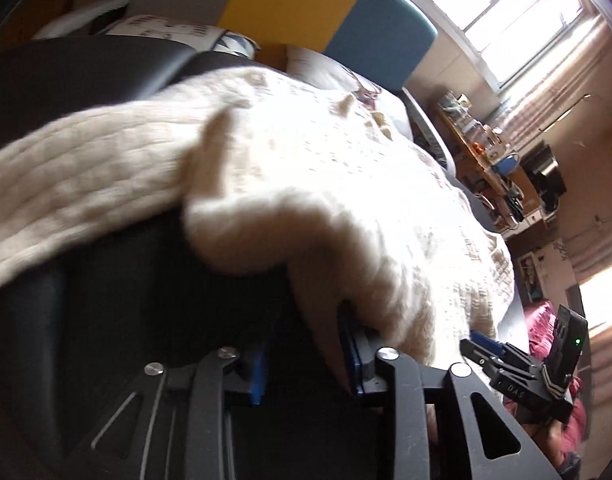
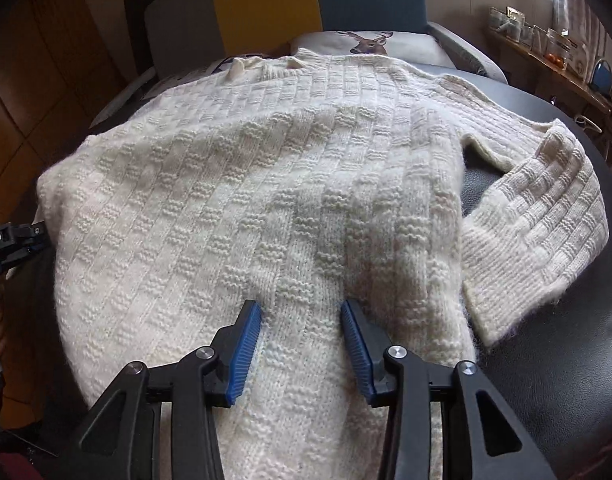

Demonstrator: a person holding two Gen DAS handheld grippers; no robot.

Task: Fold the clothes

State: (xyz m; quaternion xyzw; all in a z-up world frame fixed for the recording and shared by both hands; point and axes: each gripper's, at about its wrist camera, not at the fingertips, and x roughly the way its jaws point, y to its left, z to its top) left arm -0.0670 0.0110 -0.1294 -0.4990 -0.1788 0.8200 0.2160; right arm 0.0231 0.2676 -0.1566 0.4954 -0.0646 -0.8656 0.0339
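Faintly, "obot.AI" on left gripper point(image 2: 16, 240), cream sweater point(image 2: 266, 184), right gripper point(image 2: 302, 352) jaws apart.

Left wrist view motion-blurred: sweater point(image 1: 266, 168) knit smeared, its near edge draped over the left gripper point(image 1: 306, 364), so any grip there is hidden. Right gripper point(image 2: 302, 352): sweater hem runs off the bottom edge behind its fingers. Shelf clutter point(image 2: 546, 46) far right too small to identify.

We see a cream knitted sweater point(image 2: 266, 184) with a raised block pattern, spread flat, collar at the far end. Its right sleeve point(image 2: 534, 224) lies folded beside the body, partly off to the side.
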